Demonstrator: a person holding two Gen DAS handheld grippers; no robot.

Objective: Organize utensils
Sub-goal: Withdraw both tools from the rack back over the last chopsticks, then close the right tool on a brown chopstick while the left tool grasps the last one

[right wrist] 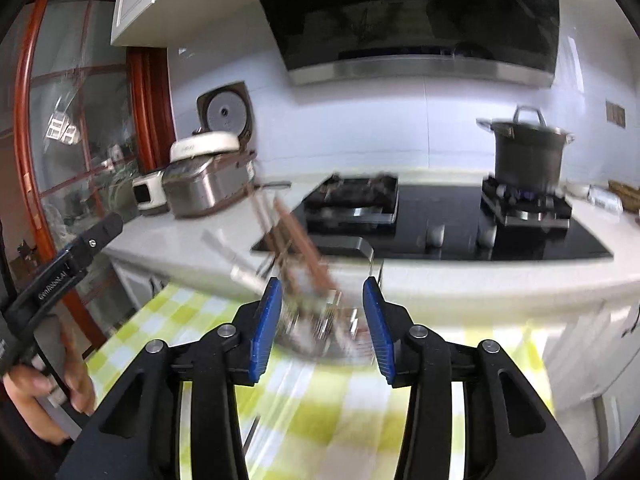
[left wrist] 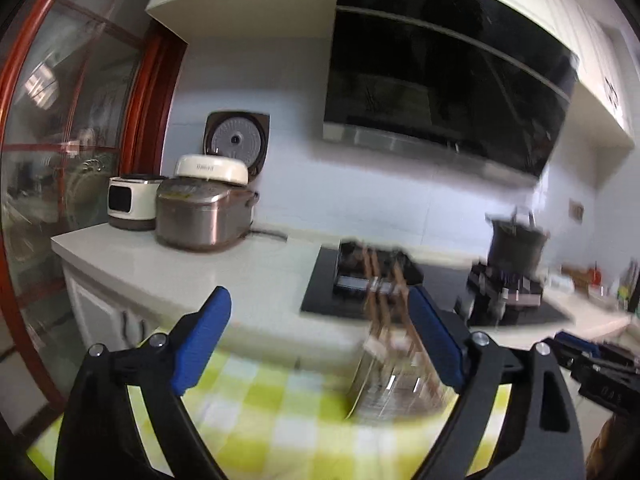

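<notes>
Utensil holder sits mid-frame, a blurry metal cup with brown chopsticks sticking up – details smeared. Both the left gripper and right gripper have jaws spread wide, gripping nothing.

A green-checked table bears a metal utensil holder.

Open tongs beside blurred utensil holder

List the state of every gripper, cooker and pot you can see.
left gripper: open, empty.
right gripper: open, empty.
utensil holder: upright on the checked cloth, utensils inside, blurred.
steel rice cooker: lid raised.
white cooker: lid state unclear.
stockpot: lidded, on the burner.
</notes>
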